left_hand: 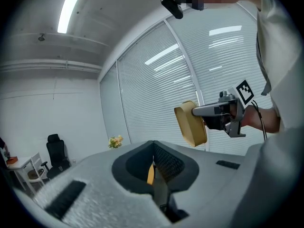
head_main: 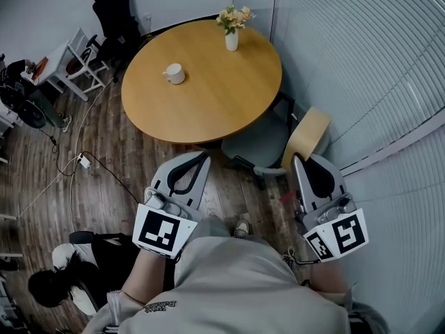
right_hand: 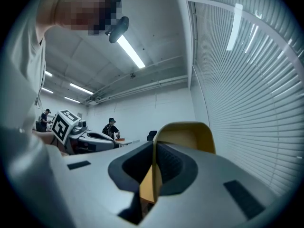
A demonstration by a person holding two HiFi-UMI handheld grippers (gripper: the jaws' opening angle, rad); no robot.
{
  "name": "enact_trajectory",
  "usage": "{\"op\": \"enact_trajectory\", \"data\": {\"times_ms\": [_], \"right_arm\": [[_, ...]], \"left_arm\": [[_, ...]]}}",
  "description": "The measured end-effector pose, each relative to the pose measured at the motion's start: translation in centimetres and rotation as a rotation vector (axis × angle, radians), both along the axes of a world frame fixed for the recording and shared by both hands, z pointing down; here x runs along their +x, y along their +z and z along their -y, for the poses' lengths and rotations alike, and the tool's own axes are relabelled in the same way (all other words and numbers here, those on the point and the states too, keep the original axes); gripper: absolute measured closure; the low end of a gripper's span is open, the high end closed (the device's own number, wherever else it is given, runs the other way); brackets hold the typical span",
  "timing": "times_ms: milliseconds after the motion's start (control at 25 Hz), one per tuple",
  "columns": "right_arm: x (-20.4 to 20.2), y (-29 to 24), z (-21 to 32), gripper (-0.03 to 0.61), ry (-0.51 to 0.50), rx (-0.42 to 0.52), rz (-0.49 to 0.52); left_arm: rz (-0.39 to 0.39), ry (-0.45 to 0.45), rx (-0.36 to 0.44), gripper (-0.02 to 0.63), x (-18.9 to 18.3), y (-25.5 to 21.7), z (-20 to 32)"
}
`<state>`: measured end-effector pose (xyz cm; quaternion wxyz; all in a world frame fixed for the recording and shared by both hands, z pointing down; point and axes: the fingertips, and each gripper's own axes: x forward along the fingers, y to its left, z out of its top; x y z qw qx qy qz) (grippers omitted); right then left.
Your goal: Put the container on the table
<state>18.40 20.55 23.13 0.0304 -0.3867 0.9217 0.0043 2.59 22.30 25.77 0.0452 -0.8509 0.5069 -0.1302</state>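
Grip on container by R gripper, not yet on table

Head view, far left: white chair and black office chair by the wall, cable across the wood floor, another person at bottom-left corner. L gripper is held low over the floor, just short of the table's near edge. Its own view shows the jaws together at the tips.

Centre: round wooden table w/ white mug left of middle and a vase of flowers near the far edge. Grey chair is tucked under the near-right rim.

Right: R gripper's jaws are clamped on one wall of the tan container. The container is tipped on edge in the air, over the grey chair's right side, beside the table and clear of its top. Window blinds run close along its right.
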Motion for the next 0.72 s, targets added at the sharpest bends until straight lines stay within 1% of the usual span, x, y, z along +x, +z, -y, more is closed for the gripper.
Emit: {"op": "enact_trajectory", "data": {"times_ms": [200,320,400,560,720], "right_arm": [[0.9,0.2,0.5,0.543,0.002,0.002,0.002],[0.9,0.3,0.6,0.543,-0.007,-0.001,0.002],[1.0,0.6,0.8,0.541,-0.016,-0.017,0.019],[1.5,1.6,1.8,0.543,-0.002,-0.058,0.050],[1.4,2.1,2.3,0.543,0.002,-0.057,0.043]], "left_arm": [[0.027,0.005,-0.004,0.592,1.2,0.5,0.4],[0.013,0.002,0.005,0.592,1.4,0.2,0.5],[0.019,-0.001,0.004,0.592,1.5,0.2,0.6],[0.058,0.010,0.023,0.592,1.8,0.2,1.0],[0.053,0.017,0.028,0.592,1.8,0.5,1.7]]}}
